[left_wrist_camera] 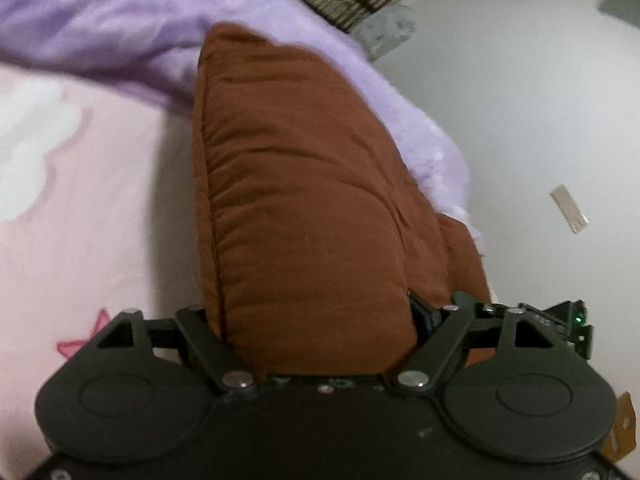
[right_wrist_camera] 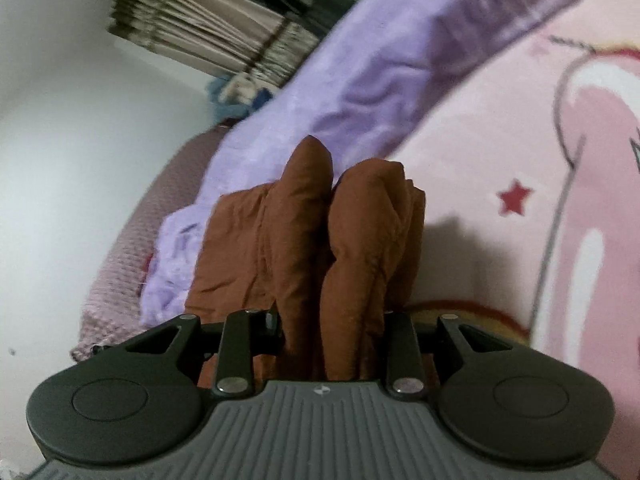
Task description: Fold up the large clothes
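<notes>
A brown padded garment (left_wrist_camera: 296, 208) fills the middle of the left wrist view, bunched thickly between the jaws of my left gripper (left_wrist_camera: 316, 320), which is shut on it; the fingertips are hidden by the fabric. In the right wrist view the same brown garment (right_wrist_camera: 320, 248) rises in two thick folds from my right gripper (right_wrist_camera: 332, 328), which is also shut on it. The garment hangs over a pink bedsheet (left_wrist_camera: 80, 220) with star prints.
A purple fleece blanket (left_wrist_camera: 120, 20) lies behind the garment, and shows in the right wrist view (right_wrist_camera: 380, 60). The white floor (left_wrist_camera: 520, 120) is beside the bed edge. A mauve knitted blanket (right_wrist_camera: 132, 248) and a stack of papers (right_wrist_camera: 200, 32) lie at the left.
</notes>
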